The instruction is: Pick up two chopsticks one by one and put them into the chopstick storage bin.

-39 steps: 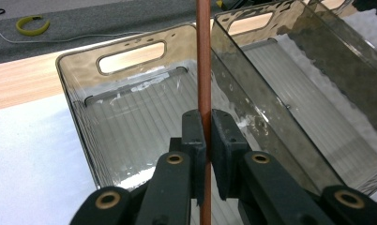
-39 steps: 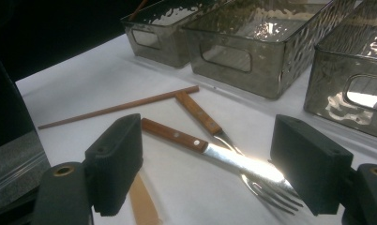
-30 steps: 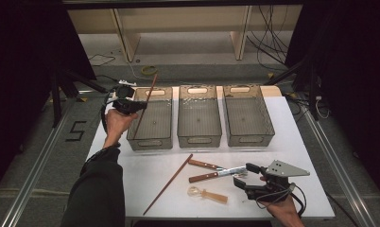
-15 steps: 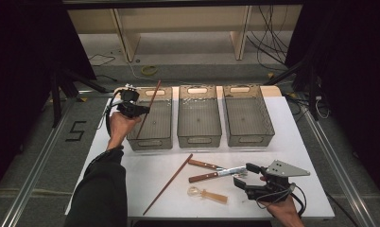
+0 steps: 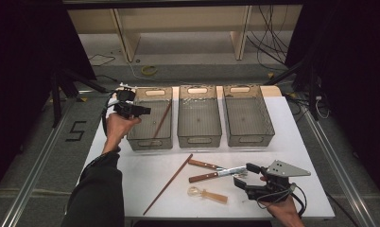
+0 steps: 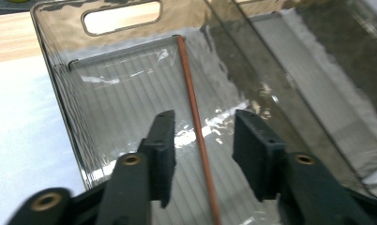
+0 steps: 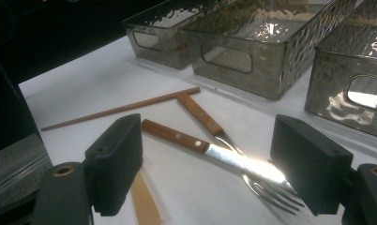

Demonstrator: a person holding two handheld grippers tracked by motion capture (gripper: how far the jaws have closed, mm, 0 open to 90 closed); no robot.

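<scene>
One chopstick (image 6: pixel 196 117) lies in the leftmost bin (image 5: pixel 150 120); left gripper (image 6: pixel 203 136) fingers spread above it. Second chopstick (image 5: pixel 168 183), knife (image 5: pixel 215 173), fork (image 7: pixel 210 124) and spoon (image 5: pixel 208 194) remain on the surface (image 5: pixel 131 175). Right gripper (image 7: pixel 207 168) fingers spread, holding nothing.

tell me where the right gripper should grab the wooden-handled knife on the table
Grip the knife across its wooden handle, coming straight down from above with the right gripper: it lies flat on the white table, and the handle end is bare while the blade crosses the fork.

High overview; two close tool-mounted views
</scene>
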